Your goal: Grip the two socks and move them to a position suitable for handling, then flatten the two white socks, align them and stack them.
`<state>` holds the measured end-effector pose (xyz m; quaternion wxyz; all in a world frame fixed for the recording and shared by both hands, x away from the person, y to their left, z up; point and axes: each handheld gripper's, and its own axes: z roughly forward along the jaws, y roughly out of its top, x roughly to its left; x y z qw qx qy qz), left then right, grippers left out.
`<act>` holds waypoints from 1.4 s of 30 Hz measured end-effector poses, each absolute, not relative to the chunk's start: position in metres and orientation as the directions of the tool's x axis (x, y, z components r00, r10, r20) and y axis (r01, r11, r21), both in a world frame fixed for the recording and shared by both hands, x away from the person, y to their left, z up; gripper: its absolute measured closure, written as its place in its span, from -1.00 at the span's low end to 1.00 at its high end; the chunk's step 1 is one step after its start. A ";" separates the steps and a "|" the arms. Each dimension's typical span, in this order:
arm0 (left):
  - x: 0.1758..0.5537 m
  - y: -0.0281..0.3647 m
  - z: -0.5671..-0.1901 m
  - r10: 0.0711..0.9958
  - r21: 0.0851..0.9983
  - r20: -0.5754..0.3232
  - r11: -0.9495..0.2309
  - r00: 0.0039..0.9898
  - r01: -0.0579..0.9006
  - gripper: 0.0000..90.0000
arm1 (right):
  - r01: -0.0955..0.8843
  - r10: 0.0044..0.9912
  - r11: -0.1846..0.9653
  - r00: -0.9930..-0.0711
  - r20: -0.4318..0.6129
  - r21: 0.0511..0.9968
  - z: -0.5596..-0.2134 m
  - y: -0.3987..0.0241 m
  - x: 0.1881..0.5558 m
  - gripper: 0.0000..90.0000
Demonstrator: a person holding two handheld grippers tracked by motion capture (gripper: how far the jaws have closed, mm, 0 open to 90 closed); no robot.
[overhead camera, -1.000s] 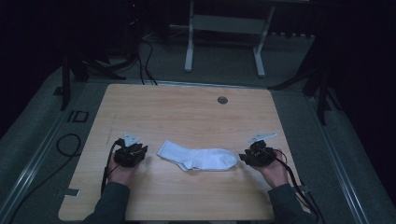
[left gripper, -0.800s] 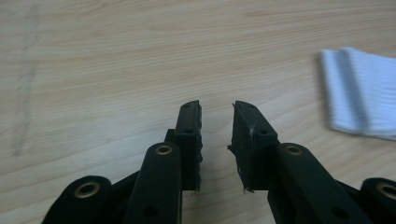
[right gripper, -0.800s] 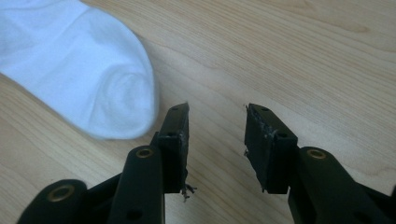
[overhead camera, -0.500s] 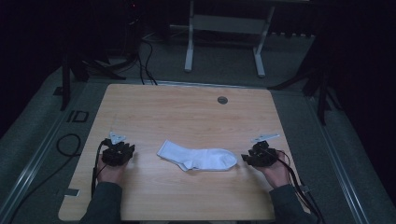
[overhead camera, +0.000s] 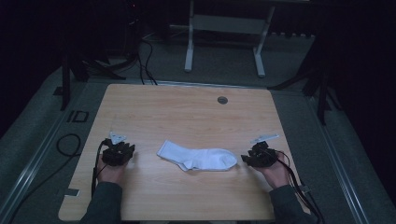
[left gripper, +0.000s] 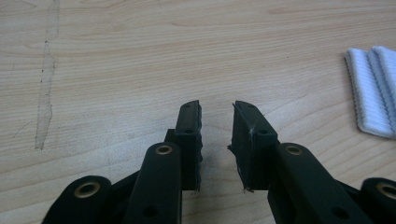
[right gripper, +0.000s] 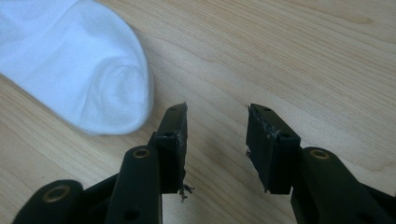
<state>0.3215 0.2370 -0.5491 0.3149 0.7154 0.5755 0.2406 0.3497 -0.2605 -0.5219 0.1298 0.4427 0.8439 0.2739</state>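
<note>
With the white cotton sock [overhead camera: 197, 158] lying flat mid-tabletop [overhead camera: 187, 112] between both empty, spread grippers, the right gripper [right gripper: 216, 122], jaws just widened, should slide level onto the toe while the left gripper [left gripper: 217, 116] takes the ribbed cuff.

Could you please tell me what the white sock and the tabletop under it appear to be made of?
The sock looks like soft knitted fabric, probably cotton: matte white, with a ribbed cuff. The tabletop looks like light wood or wood-grain laminate, smooth and matte; grain lines show, though which it is stays unclear.
</note>
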 end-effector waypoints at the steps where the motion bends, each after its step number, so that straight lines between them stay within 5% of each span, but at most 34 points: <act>1: 0.322 0.237 -0.549 0.975 0.726 -0.019 -0.139 0.222 0.673 0.61 | 0.676 0.818 0.457 -0.574 0.025 0.577 -0.522 -0.261 0.350 0.29; 42: 0.317 0.212 -0.548 0.951 0.735 0.013 -0.218 0.309 0.642 0.57 | 0.640 0.799 0.488 -0.602 -0.008 0.594 -0.517 -0.245 0.344 0.25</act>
